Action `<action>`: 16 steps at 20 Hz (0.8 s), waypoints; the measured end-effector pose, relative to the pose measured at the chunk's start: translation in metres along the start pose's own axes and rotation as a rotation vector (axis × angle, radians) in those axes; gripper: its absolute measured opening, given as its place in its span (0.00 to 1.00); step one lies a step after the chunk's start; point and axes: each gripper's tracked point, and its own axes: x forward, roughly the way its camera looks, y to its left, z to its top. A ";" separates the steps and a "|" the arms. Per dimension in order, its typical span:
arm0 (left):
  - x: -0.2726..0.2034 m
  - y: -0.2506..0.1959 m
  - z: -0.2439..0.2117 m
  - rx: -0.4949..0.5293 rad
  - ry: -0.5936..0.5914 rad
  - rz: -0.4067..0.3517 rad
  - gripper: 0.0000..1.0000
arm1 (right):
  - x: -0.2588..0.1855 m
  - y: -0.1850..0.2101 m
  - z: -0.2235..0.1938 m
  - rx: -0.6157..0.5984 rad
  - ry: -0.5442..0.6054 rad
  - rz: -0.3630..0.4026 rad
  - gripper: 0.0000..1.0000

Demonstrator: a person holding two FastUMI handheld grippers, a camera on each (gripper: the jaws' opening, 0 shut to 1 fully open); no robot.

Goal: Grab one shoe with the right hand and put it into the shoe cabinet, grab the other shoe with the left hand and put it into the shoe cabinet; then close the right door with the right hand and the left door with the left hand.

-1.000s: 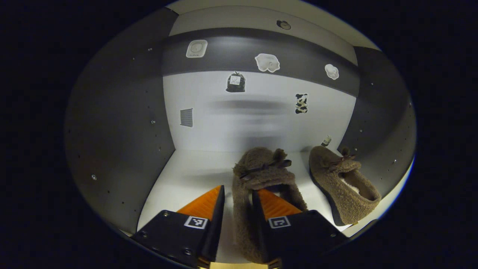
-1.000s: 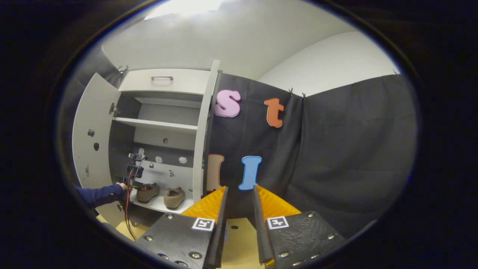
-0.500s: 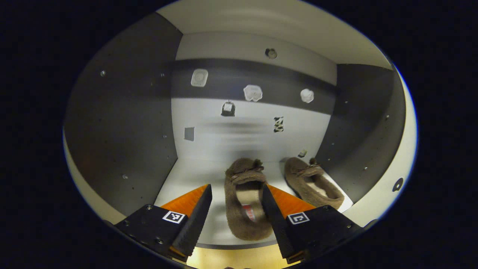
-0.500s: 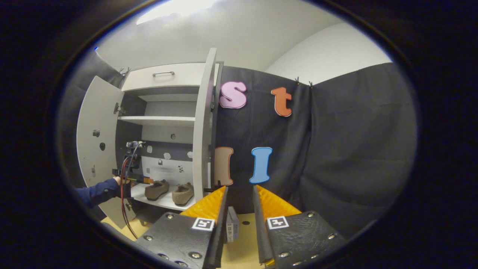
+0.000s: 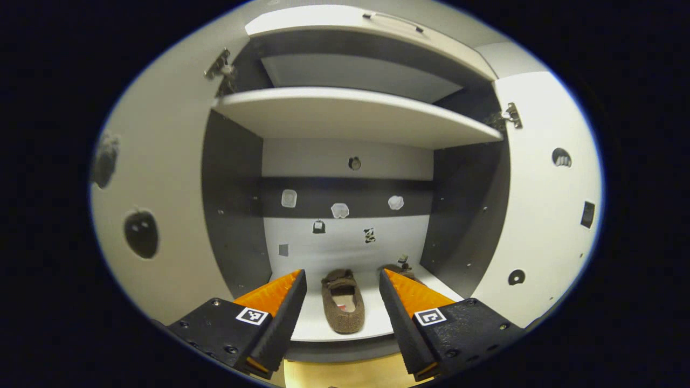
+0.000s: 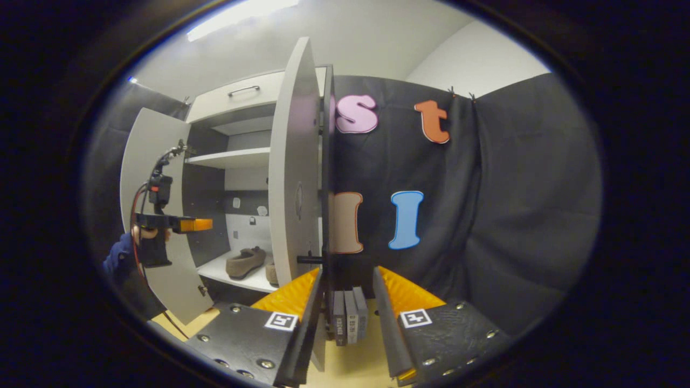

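Both shoes [image 5: 343, 300] shelved, both doors open; left gripper [image 5: 343, 293] wide and empty, right gripper [image 6: 345, 293] narrow and empty beside the right door [image 6: 294, 161]; a glancing push could miss it.

In the left gripper view, the second shoe [image 5: 400, 268] sits just beyond the left claw [image 5: 342, 318] — mostly hidden behind that claw's right-hand finger [image 5: 409, 293], only its toe showing. The small stickers [image 5: 339, 210] on the cabinet's back wall, far ahead of the claw, are too small to make out. In the right gripper view, the right door [image 6: 294, 183] stands just ahead of the right claw [image 6: 345, 323] and covers most of the far shoe [image 6: 271, 273] — its heel alone shows. The person's sleeve [image 6: 116, 256] is cut off at the edge.
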 end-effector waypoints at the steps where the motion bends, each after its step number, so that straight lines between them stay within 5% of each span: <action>1: -0.011 0.000 0.006 -0.005 -0.011 0.001 0.83 | 0.006 0.005 -0.002 0.000 0.008 0.024 0.53; 16: -0.151 0.009 0.056 0.048 -0.117 0.070 0.78 | 0.027 0.046 -0.016 -0.007 0.058 0.218 0.53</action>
